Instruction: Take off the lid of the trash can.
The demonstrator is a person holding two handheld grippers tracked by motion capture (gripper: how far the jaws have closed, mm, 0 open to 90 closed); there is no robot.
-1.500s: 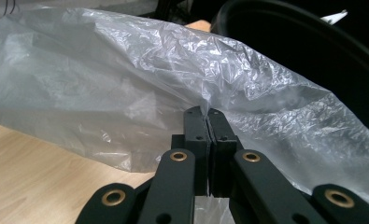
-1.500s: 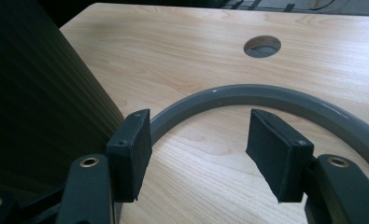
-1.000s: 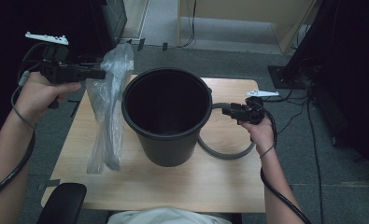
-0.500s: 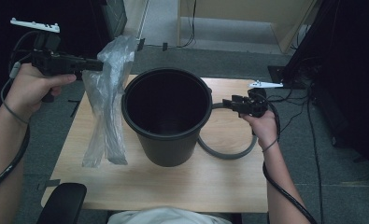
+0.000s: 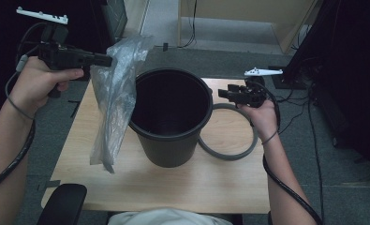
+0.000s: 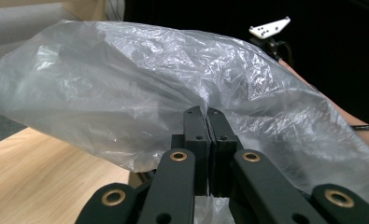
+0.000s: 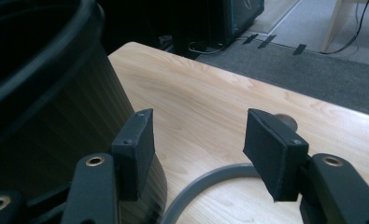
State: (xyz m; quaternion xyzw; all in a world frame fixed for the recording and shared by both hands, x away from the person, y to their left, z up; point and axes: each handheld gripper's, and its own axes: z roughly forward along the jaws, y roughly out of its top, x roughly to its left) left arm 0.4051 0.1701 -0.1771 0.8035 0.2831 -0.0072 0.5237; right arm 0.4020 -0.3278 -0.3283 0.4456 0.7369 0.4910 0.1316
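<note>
Left gripper (image 5: 108, 59), upper left of frame, pinching clear plastic bag (image 5: 114, 98), bag hanging left of black bucket (image 5: 171, 117) at table (image 5: 126, 187) centre. Right gripper (image 5: 221, 93) hovering spread, nothing between jaws, above grey ring (image 5: 229, 154), right of bucket.

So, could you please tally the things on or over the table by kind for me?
Clear plastic bag: 1
Black bucket: 1
Grey ring: 1
Total: 3
</note>
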